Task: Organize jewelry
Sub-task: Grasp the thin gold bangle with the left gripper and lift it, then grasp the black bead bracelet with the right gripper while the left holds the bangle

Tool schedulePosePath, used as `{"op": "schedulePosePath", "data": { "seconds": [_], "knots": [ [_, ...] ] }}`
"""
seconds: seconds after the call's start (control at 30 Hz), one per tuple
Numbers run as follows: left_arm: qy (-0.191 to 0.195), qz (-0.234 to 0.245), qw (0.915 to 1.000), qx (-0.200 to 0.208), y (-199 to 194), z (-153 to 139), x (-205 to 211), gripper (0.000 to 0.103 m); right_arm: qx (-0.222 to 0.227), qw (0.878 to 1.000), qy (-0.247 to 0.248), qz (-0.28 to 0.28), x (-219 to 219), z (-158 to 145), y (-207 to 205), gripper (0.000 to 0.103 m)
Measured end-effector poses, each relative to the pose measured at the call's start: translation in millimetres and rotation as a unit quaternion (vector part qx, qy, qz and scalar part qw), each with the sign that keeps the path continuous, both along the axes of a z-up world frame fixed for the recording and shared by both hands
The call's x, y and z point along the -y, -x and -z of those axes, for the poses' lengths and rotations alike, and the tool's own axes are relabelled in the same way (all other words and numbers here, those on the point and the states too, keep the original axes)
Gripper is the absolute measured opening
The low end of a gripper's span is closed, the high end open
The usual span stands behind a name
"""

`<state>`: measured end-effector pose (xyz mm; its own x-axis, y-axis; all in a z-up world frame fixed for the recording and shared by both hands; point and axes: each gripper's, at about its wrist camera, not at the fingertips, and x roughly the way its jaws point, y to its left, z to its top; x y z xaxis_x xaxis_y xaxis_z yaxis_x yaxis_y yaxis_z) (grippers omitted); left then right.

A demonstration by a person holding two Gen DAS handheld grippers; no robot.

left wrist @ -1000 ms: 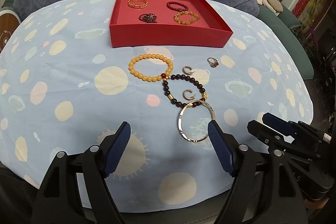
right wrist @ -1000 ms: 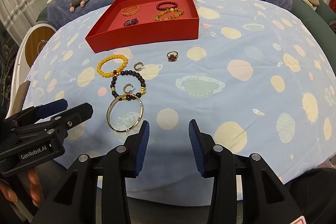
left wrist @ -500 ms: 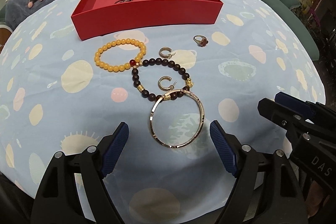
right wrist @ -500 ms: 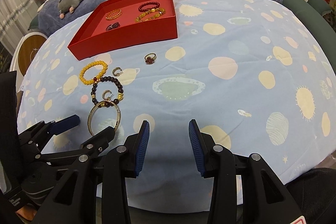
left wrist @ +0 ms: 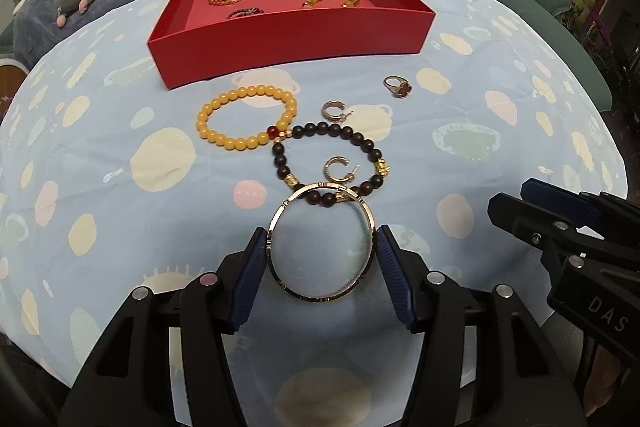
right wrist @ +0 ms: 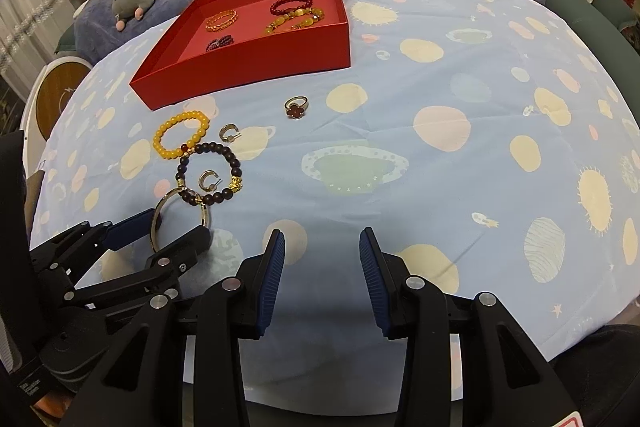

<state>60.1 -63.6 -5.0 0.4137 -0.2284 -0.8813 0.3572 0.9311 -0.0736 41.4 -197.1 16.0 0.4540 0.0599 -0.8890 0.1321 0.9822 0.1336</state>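
Right wrist view: left claw (right wrist: 176, 233) clenched around gold bangle (right wrist: 157, 227), near rim hidden; right claw (right wrist: 322, 247) released.

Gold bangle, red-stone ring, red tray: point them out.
gold bangle (left wrist: 322, 297): left wrist view, near arc of its metal band.
red-stone ring (right wrist: 296, 107): right wrist view, on its red clover stone.
red tray (left wrist: 288, 45): left wrist view, outer face of its front wall.

The left gripper (right wrist: 176, 233) is closing its fingers (right wrist: 132, 229) around the gold bangle (right wrist: 181, 217) lying on the bed (right wrist: 460, 75), while the right gripper (right wrist: 322, 247) is hovering open nearer the bed's front edge.
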Motion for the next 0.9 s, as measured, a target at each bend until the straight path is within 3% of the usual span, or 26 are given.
{"op": "schedulePosePath", "data": {
  "seconds": [0.37, 0.9],
  "knots": [
    [0.01, -0.05, 0.9987, 0.007, -11, -11, -44, 0.053, 0.003, 0.999, -0.002, -0.034, -32, 4, -33, 0.038],
    [0.02, -0.068, 0.9975, -0.001, -31, -5, -59, 0.053, -0.012, 0.998, -0.008, -0.056, -54, 24, -76, 0.015]
  ]
}}
